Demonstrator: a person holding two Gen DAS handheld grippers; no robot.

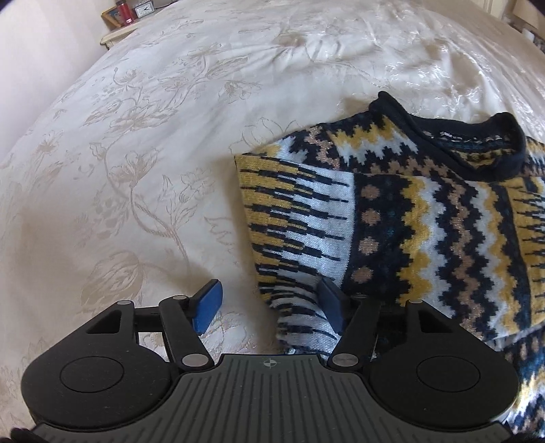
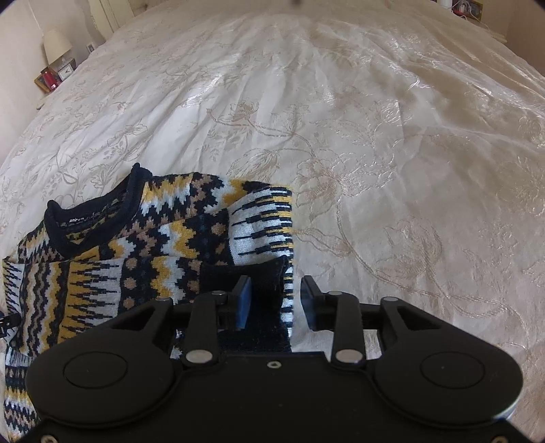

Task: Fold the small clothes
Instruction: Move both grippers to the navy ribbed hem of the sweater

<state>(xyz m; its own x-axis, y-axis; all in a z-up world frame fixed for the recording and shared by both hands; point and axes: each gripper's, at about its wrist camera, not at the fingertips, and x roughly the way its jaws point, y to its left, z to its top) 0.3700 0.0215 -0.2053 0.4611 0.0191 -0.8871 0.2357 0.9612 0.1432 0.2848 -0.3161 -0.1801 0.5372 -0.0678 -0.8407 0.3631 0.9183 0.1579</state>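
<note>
A small knit sweater (image 1: 425, 221) in navy, yellow, white and tan zigzags lies on the bedspread, its sleeves folded in over the body and its dark collar (image 1: 477, 150) at the far side. My left gripper (image 1: 270, 306) stands open over the sweater's left edge; the right pad rests on the folded sleeve and the left pad hangs over bare bedspread. In the right wrist view the sweater (image 2: 136, 255) fills the lower left. My right gripper (image 2: 276, 300) is open at its right edge, with the sleeve's dark cuff (image 2: 269, 283) lying loose between the fingers.
A cream bedspread (image 1: 136, 153) with a woven flower pattern covers the whole bed (image 2: 374, 153). A bedside table with a red candle and a small clock (image 1: 131, 13) stands at the far left, a lamp (image 2: 56, 42) beside it.
</note>
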